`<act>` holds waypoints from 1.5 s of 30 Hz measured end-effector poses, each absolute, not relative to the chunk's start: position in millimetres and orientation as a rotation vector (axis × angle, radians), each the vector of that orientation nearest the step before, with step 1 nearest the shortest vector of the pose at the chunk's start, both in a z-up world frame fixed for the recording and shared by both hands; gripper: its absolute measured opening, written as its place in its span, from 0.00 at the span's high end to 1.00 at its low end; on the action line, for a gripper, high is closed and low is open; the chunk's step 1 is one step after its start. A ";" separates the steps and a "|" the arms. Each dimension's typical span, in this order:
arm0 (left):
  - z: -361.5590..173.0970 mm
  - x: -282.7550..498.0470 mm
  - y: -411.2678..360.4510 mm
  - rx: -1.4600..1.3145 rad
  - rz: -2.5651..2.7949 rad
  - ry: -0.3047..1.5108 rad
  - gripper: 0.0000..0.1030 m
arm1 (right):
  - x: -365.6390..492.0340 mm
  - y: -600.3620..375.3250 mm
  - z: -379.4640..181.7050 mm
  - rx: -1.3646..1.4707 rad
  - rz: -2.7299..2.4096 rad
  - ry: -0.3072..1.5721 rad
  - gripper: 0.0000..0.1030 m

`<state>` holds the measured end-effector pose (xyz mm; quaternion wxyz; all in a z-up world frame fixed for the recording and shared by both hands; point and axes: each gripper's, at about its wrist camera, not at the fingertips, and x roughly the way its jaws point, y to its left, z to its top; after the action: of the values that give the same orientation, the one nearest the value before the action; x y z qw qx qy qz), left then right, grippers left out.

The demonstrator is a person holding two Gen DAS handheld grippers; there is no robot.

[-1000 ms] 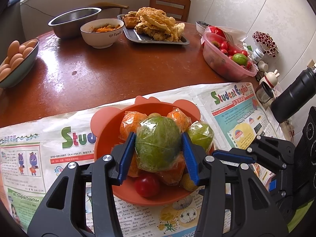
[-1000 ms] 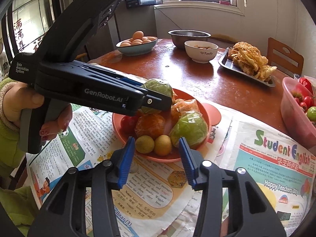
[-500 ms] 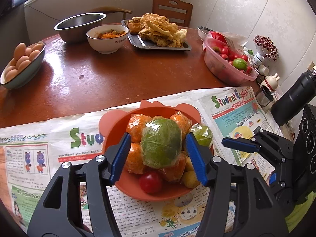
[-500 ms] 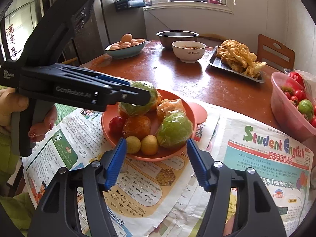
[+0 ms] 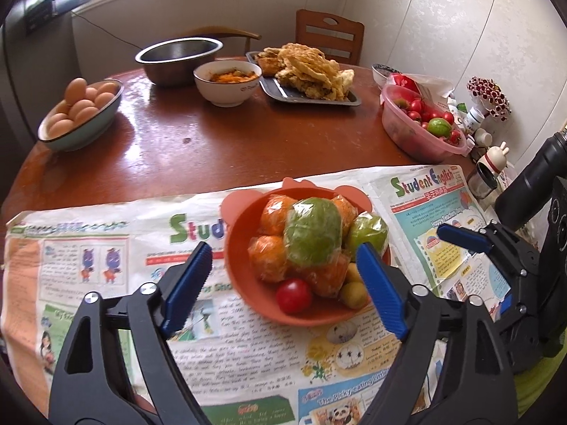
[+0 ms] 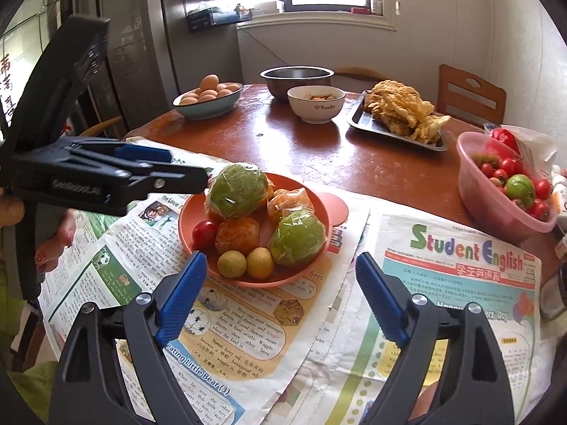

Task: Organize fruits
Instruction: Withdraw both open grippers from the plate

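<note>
Fruit bowl (image 5: 244, 283) amid open newspaper (image 5: 106, 248).

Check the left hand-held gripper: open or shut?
Open. The left hand-held gripper has blue fingers spread wide, holding nothing, short of the orange bowl.

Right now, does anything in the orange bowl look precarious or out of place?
The big wrapped green fruit sits perched on the wrapped oranges, above the orange bowl rim, so it could roll off. Nothing is spilled. Both hand-held grippers are open and clear.
</note>
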<state>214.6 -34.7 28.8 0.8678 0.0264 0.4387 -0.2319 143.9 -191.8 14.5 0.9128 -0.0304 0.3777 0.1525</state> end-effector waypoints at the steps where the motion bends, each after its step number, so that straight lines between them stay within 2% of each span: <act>1: 30.3 211.3 -32.7 0.058 -0.477 0.911 0.17 | 141.9 -192.2 16.2 -0.060 0.308 0.774 0.15; 5: 34.3 196.8 -23.4 0.055 -0.451 0.892 0.09 | 130.2 -191.4 22.9 -0.068 0.270 0.756 0.10; 14: 42.8 158.4 -1.0 0.022 -0.412 0.847 0.09 | 97.7 -197.2 41.4 -0.052 0.191 0.694 0.04; 22: 49.2 119.9 16.1 0.000 -0.364 0.794 0.09 | 64.4 -200.0 55.1 -0.048 0.129 0.647 0.04; 45: 6.9 46.4 16.2 -0.014 -0.291 0.780 0.09 | 2.3 -189.2 13.0 -0.011 0.081 0.698 0.04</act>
<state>46.4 16.2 6.9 0.9146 -0.0068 0.3786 -0.1416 2.3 -189.2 13.0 0.9389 -0.0055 0.3418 0.0397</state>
